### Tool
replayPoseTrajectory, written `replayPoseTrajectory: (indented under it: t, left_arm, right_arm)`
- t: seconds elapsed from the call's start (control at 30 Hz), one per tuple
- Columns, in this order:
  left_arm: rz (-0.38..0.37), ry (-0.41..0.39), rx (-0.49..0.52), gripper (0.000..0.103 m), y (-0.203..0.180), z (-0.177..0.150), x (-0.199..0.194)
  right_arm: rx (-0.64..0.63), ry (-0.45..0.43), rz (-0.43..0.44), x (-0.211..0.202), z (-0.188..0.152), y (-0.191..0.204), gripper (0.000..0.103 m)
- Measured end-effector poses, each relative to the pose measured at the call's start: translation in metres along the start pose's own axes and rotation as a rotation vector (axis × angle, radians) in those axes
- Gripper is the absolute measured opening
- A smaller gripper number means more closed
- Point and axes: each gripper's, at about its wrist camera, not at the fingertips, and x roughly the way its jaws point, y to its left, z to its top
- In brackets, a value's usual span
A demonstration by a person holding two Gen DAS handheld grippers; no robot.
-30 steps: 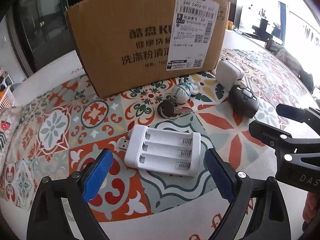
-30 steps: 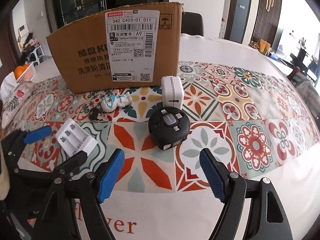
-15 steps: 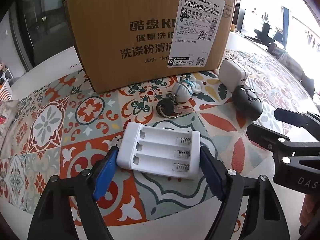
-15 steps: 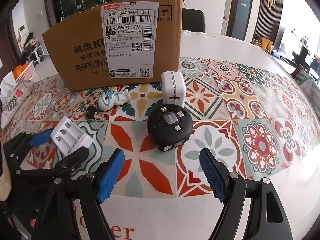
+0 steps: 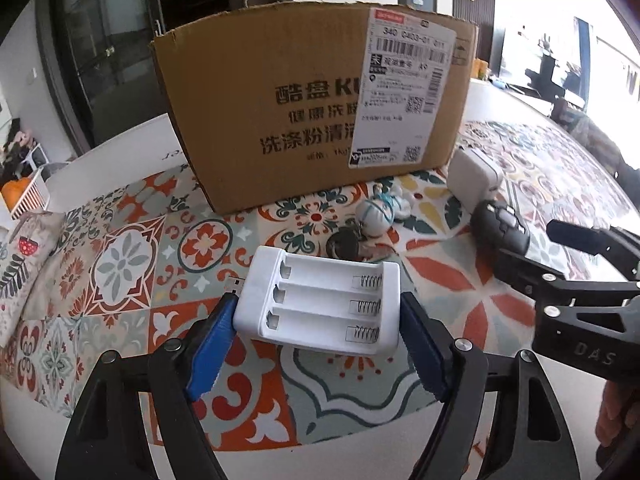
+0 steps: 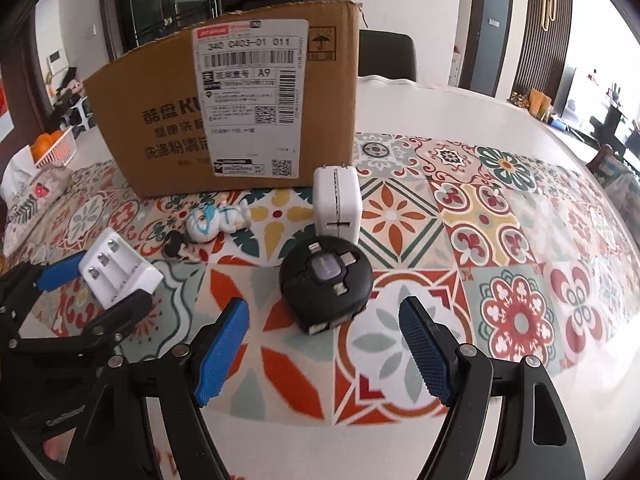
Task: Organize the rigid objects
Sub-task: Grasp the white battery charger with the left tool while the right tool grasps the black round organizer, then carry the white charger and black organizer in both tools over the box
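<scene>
— Since a second ago my left gripper (image 5: 316, 340) has closed in: its blue fingers (image 5: 210, 350) stood apart from the white battery charger (image 5: 320, 304), now they clamp it at both ends and it looks lifted just off the counter (image 5: 460, 300)

— And your right one?

— My right gripper (image 6: 324, 356) hasn't shifted; its fingers (image 6: 222, 350) stand apart with nothing between them, hovering just short of the round black cable hub (image 6: 326, 280)

— Where does everything else sit?

— Behind the hub the white plug adapter (image 6: 336, 204) stands upright, near the cardboard box (image 6: 224, 120). Left of it lies the small figurine (image 6: 218, 220), with a keyring (image 6: 174, 248) just beside it. I see the charger's USB plug (image 5: 236, 283) poking out past my left finger
</scene>
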Motion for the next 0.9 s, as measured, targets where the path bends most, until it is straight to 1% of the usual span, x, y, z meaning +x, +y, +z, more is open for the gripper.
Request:
replayPoseTrajectory:
  t: [0.3,0.37,0.43,0.53,0.6,0.67,0.9]
  left_arm:
    - [0.021,0.012,-0.028,0.079,0.002,0.004,0.011]
    - [0.029,0.014,-0.03,0.079,0.003,0.004,0.012]
    - [0.037,0.013,-0.03,0.079,0.003,0.004,0.012]
    - [0.04,0.013,-0.037,0.079,0.004,0.005,0.013]
    - [0.043,0.011,-0.04,0.079,0.004,0.006,0.013]
    - [0.044,0.008,-0.04,0.079,0.004,0.007,0.012]
    - [0.052,0.002,-0.044,0.079,0.003,0.008,0.005]
  right_arm:
    - [-0.024,-0.002,0.029,0.022,0.008,-0.002,0.077]
    - [-0.037,-0.006,0.02,0.025,0.009,-0.001,0.076]
    - [-0.046,-0.011,0.021,0.028,0.01,-0.001,0.075]
    - [-0.054,0.0,0.029,0.034,0.013,0.0,0.067]
    - [-0.049,0.003,0.036,0.036,0.015,0.0,0.057]
    - [-0.048,0.002,0.039,0.038,0.016,-0.001,0.056]
    - [-0.042,0.002,0.05,0.032,0.013,-0.003,0.056]
